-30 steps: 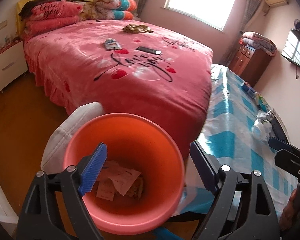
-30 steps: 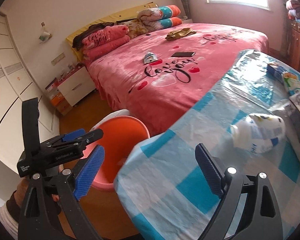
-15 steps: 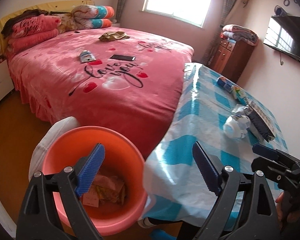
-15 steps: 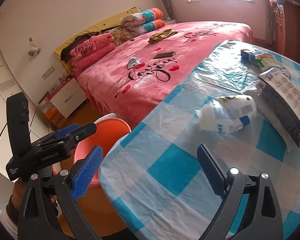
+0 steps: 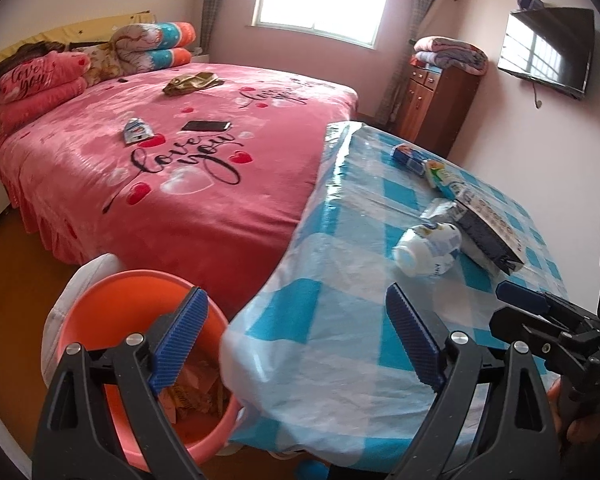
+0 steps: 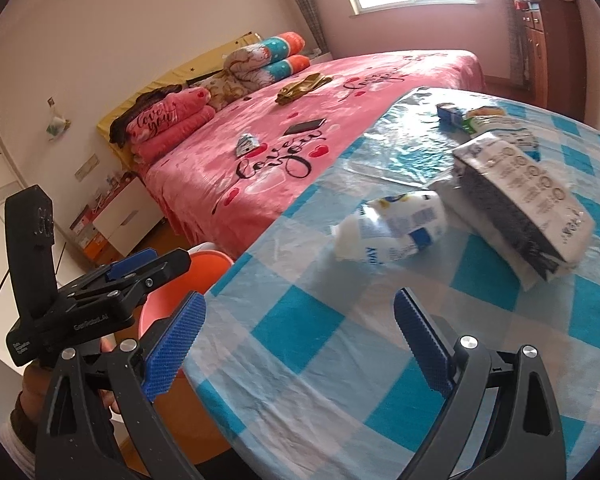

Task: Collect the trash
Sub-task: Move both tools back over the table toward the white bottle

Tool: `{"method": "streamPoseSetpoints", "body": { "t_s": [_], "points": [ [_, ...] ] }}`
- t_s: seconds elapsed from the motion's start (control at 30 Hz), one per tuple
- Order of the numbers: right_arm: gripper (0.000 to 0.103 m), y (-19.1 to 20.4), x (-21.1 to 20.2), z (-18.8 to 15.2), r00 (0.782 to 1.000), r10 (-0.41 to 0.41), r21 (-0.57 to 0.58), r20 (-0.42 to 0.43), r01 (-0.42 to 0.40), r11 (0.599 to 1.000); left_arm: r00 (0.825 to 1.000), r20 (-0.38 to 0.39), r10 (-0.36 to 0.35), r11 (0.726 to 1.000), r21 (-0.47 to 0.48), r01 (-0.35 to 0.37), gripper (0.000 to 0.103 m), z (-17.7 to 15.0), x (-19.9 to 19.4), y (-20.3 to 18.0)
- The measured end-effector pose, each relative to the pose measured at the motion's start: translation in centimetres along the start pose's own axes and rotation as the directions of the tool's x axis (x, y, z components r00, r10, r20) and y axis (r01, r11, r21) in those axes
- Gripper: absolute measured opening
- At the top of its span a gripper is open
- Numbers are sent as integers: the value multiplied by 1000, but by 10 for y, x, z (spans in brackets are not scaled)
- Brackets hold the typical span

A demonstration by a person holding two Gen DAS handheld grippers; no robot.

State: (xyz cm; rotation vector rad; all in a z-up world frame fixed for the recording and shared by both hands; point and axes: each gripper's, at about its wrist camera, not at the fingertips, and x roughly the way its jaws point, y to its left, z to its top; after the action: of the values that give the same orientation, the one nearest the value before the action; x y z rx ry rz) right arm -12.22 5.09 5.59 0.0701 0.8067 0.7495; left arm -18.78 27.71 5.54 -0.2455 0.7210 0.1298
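My left gripper (image 5: 296, 340) has matt black plastic arms, bright metal rivets and blue ribbed rubber-like pads (image 5: 412, 342). My right gripper (image 6: 298, 346) is built the same. At lower left, the orange bin (image 5: 112, 300) is smooth, slightly glossy plastic and contains crumpled paper (image 5: 192, 396). The table cover (image 5: 340, 344) at centre right is a glossy, wrinkled plastic sheet over blue-checked cloth. The crushed white bottle (image 5: 428, 248) looks like thin plastic with a printed label. The bedspread (image 5: 172, 160) at upper left is soft plush cloth. The cabinet (image 5: 440, 104) is varnished wood.
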Motion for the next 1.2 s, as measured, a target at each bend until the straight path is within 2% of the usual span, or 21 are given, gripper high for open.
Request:
{"method": "streamPoseSetpoints", "body": {
  "t_s": [0.77, 1.2],
  "points": [
    [94, -61, -40, -11, 996, -58, 102, 71, 51, 993, 998, -48, -51, 988, 147, 57, 91, 2, 17, -74],
    [94, -101, -55, -18, 987, -134, 143, 91, 121, 982, 993, -76, -89, 973, 205, 103, 91, 12, 30, -113]
  ]
}}
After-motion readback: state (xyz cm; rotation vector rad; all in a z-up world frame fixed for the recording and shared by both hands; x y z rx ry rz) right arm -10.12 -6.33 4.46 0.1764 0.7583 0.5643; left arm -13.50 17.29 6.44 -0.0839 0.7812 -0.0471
